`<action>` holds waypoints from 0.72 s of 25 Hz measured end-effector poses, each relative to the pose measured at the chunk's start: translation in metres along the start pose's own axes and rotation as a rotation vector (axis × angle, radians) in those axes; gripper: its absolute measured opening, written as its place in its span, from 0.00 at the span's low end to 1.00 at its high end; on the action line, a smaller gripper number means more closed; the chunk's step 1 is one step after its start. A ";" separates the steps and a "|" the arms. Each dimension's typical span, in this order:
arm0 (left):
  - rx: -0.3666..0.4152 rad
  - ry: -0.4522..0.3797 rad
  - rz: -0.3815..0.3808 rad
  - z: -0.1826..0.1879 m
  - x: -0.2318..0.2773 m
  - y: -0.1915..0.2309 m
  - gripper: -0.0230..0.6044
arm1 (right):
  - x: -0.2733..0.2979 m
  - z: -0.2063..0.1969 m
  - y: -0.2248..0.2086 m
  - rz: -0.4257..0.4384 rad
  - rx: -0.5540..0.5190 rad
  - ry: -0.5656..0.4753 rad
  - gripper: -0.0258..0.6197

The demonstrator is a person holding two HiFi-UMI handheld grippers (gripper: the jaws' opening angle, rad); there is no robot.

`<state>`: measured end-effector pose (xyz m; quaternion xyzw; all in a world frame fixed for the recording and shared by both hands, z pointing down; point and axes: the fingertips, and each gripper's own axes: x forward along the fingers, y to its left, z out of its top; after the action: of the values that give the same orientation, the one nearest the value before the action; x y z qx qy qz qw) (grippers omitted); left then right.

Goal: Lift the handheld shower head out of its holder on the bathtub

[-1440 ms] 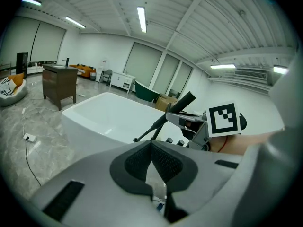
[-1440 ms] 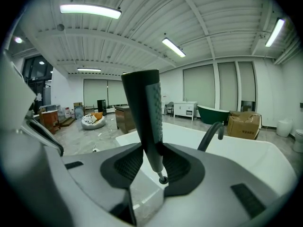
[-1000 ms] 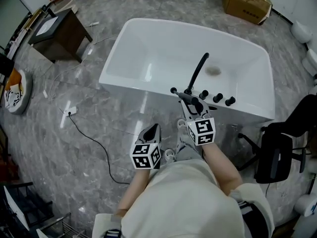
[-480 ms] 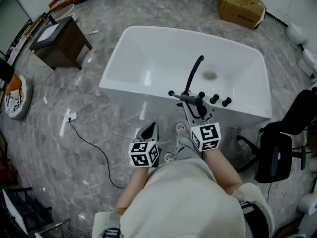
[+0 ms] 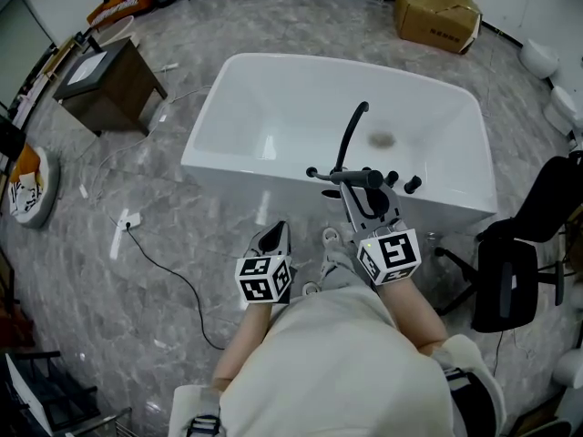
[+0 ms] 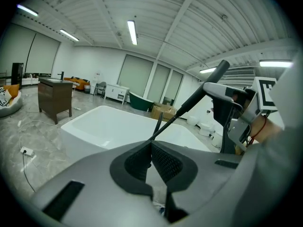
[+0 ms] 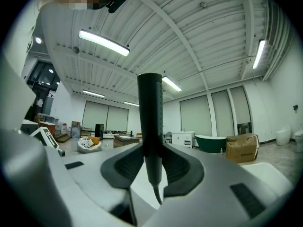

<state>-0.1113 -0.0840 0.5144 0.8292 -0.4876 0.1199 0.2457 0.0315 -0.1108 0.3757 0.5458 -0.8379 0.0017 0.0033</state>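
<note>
My right gripper (image 5: pixel 358 182) is shut on the black handheld shower head (image 5: pixel 339 177), which hangs crosswise above the white bathtub's rim (image 5: pixel 273 173), near the curved black spout (image 5: pixel 350 135) and black knobs (image 5: pixel 412 185). Its jaws have just been closing slightly around the wand. In the right gripper view the wand (image 7: pixel 150 117) stands upright between the pads, with its hose (image 7: pixel 158 196) trailing below. My left gripper (image 5: pixel 276 235) hovers over the floor in front of the tub, shut on nothing (image 6: pixel 150 148). From there the wand (image 6: pixel 208 86) shows ahead to the right.
A brown cabinet (image 5: pixel 109 76) stands at far left and a cardboard box (image 5: pixel 435 12) behind the tub. A black chair (image 5: pixel 524 262) is close on the right. A cable (image 5: pixel 173 271) and a white plug (image 5: pixel 125 218) lie on the grey floor.
My right gripper has risen with the shower head, which has lifted off the tub's deck beside the knobs. The left gripper has stayed put.
</note>
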 end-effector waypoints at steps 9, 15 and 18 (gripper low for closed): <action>0.002 -0.004 -0.015 0.000 -0.002 -0.003 0.07 | -0.016 0.042 0.002 0.027 -0.025 -0.093 0.24; 0.000 -0.002 -0.011 -0.004 -0.002 -0.004 0.07 | -0.023 0.058 0.003 0.037 -0.038 -0.138 0.24; 0.000 -0.001 -0.012 -0.004 -0.002 -0.004 0.07 | -0.022 0.061 0.005 0.043 -0.035 -0.144 0.24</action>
<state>-0.1090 -0.0791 0.5158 0.8323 -0.4825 0.1180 0.2461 0.0352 -0.0891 0.3149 0.5262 -0.8474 -0.0523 -0.0475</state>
